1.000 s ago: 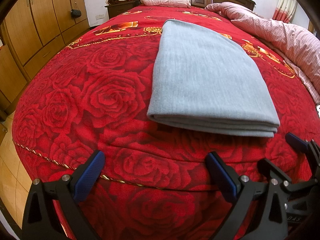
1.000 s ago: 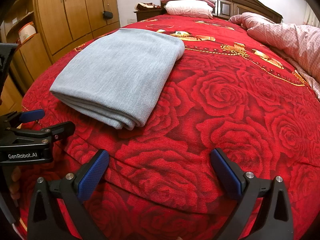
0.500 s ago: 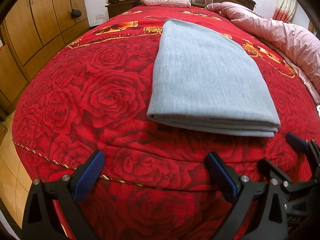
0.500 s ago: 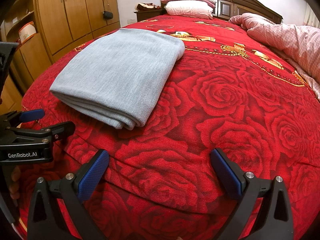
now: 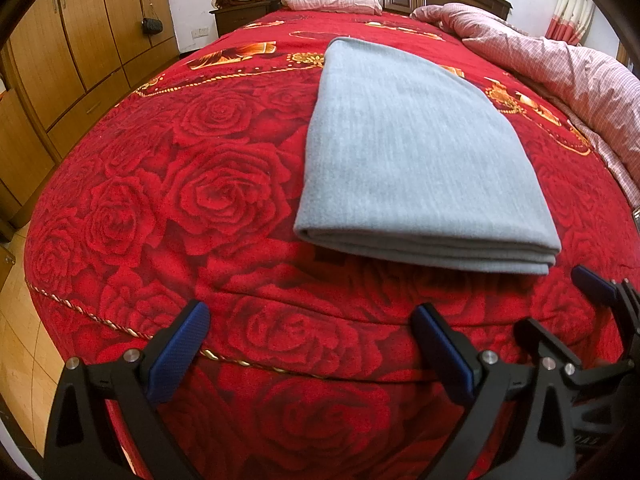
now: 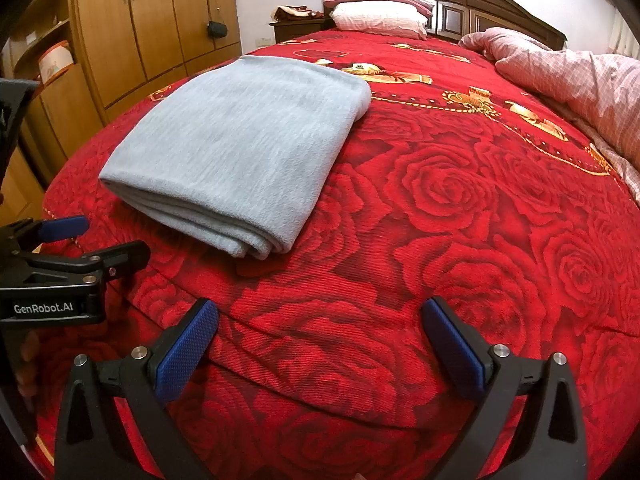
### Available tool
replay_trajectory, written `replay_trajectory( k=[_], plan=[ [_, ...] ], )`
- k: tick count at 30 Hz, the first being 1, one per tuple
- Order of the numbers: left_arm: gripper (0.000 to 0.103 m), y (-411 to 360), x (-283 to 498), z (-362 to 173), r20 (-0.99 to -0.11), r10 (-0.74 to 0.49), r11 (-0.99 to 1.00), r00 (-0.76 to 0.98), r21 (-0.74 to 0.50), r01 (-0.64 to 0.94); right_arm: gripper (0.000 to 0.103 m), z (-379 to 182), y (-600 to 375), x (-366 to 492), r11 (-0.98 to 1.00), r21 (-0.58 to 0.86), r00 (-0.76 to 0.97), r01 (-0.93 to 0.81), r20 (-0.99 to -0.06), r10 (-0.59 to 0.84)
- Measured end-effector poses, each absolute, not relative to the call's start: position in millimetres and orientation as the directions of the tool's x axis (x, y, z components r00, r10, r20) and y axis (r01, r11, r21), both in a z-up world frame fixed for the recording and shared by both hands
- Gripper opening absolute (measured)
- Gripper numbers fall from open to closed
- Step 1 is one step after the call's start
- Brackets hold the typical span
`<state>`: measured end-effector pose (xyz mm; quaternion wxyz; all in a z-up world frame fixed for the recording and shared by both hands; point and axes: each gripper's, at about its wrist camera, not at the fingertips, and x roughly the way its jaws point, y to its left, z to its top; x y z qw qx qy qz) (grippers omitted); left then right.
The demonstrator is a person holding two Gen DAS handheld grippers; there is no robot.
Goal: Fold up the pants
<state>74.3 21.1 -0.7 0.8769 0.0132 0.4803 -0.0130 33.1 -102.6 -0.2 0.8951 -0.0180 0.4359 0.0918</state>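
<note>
Pants (image 5: 416,160) folded, edges clear of grippers.

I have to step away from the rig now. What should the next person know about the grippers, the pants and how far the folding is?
Left gripper: open, empty, hovering at the foot of the bed.
Right gripper: open, empty, beside it.
Pants: a neat grey folded stack lying flat on the red rose bedspread, touched by neither gripper.
Done: the folding looks finished.
Left: probably nothing; perhaps square the layered near edge.
</note>
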Motion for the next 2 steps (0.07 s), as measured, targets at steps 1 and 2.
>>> replay_trajectory(
  k=[1, 2],
  plan=[
    [0.103, 21.3, 74.3, -0.7, -0.843, -0.01, 0.999, 0.538, 0.01, 0.035, 0.103, -0.3, -102.5, 32.5, 0.982, 0.048, 0.603, -0.18, -0.784, 0.149],
    [0.103, 21.1, 74.3, -0.7, -0.843, -0.011, 0.999, 0.538, 0.01, 0.036, 0.103, -0.4, -102.5, 32.5, 0.982, 0.048, 0.603, -0.18, -0.784, 0.149]
  ],
)
